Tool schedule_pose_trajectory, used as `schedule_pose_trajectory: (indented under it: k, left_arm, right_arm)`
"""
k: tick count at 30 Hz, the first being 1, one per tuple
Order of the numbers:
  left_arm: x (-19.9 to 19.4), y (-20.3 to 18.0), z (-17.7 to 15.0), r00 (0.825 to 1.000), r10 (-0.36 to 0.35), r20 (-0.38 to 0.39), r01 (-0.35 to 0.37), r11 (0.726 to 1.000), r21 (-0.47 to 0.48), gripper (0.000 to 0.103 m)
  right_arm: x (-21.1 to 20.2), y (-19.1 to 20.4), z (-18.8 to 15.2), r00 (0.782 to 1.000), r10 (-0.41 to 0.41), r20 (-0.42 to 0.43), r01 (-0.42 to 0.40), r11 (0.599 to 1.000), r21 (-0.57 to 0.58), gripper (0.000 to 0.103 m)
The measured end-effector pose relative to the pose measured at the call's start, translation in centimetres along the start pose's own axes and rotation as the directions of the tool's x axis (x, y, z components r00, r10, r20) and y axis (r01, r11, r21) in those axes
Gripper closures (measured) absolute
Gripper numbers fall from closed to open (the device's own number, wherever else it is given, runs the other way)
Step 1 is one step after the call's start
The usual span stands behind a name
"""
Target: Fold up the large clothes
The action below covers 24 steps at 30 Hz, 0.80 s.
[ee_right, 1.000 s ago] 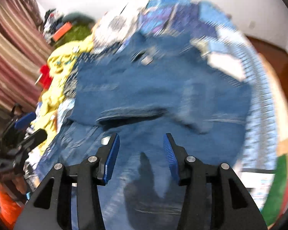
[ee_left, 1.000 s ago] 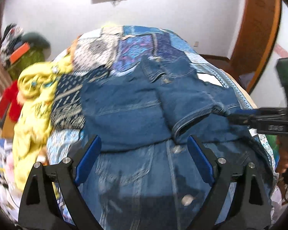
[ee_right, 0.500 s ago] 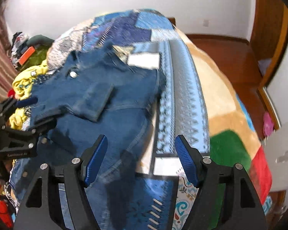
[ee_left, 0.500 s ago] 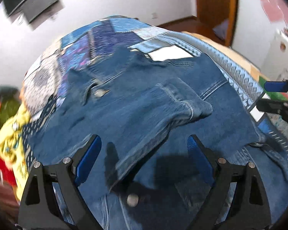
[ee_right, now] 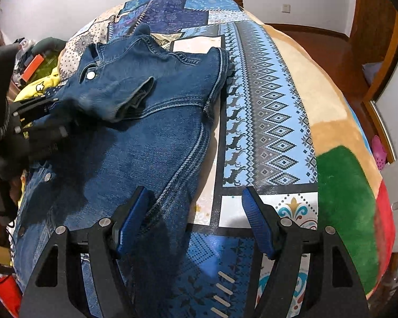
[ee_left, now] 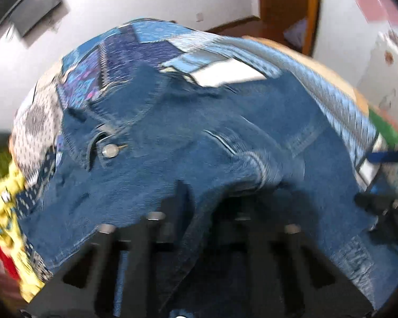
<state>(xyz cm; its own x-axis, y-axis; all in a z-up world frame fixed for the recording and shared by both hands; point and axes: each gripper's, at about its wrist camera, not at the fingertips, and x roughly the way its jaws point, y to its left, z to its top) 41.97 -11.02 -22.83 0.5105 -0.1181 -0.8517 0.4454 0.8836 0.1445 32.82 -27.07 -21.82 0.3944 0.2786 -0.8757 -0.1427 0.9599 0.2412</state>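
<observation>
- Across the bed with its blue patchwork-patterned cover [ee_right: 262,100] lies the dark blue denim jacket [ee_right: 151,132], spread over the left half of the cover, collar toward the far end
- Its sleeve [ee_right: 111,92] is folded across the chest, the open cuff pointing right; a round metal button [ee_right: 91,75] shows near the collar
- The left hand-held gripper [ee_right: 58,116] comes in from the left edge of the right wrist view, its black fingers drawn together on the denim sleeve fabric
- In the blurred left wrist view the left hand-held gripper [ee_left: 199,212] has its fingers close together with a fold of the jacket [ee_left: 199,137] running down between them; the blue pads are hidden by cloth
- The right hand-held gripper [ee_right: 196,220] hangs at the near right edge of the jacket, released, its ribbed blue pads [ee_right: 257,222] well apart; the left pad is over the jacket's side seam, the right pad over the bare cover
- The right hand-held gripper also appears at the right edge of the left wrist view [ee_left: 384,185], too blurred to read
- A crumpled yellow garment [ee_right: 39,87] sits at the far left beside the jacket
- Beyond the cover on the right, a beige, green and red plush blanket [ee_right: 339,132] drapes over the bed's edge
</observation>
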Motion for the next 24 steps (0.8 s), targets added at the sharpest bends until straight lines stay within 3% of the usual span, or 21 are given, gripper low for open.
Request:
schedule_pose_trajectory:
  k: [4, 9, 13, 20, 24]
  left_arm:
    - [-3.0, 4.4, 0.2, 0.995, -0.062, 0.076, 0.074, 0.982, -0.171, 0.097]
    - [-8.0, 9.1, -1.0, 0.982, -0.009, 0.187, 0.061, 0.958, -0.280, 0.097]
    - [-10.9, 13.1, -3.8, 0.972, 0.051, 0.230, 0.039, 0.928, -0.370, 0.097]
    - [-9.7, 18.2, -10.7, 0.985, 0.089, 0.149, 0.001, 0.858, -0.514, 0.097]
    - [-6.9, 19.6, -15.3, 0.996, -0.006, 0.094, 0.061, 0.798, -0.600, 0.096]
  right_arm:
    - [-0.6, 0.6, 0.7, 1.000, -0.016, 0.012, 0.016, 1.000, -0.019, 0.034]
    - [-1.4, 1.8, 2.3, 0.998, -0.028, 0.064, 0.031, 0.998, -0.047, 0.034]
    - [-0.4, 2.7, 3.2, 0.997, -0.053, 0.060, 0.056, 0.997, -0.061, 0.033]
    - [2.8, 3.8, 3.1, 0.997, -0.074, -0.035, 0.071, 0.994, -0.079, 0.031]
    - [2.7, 4.0, 3.1, 0.996, -0.083, -0.040, 0.080, 0.994, -0.079, 0.030]
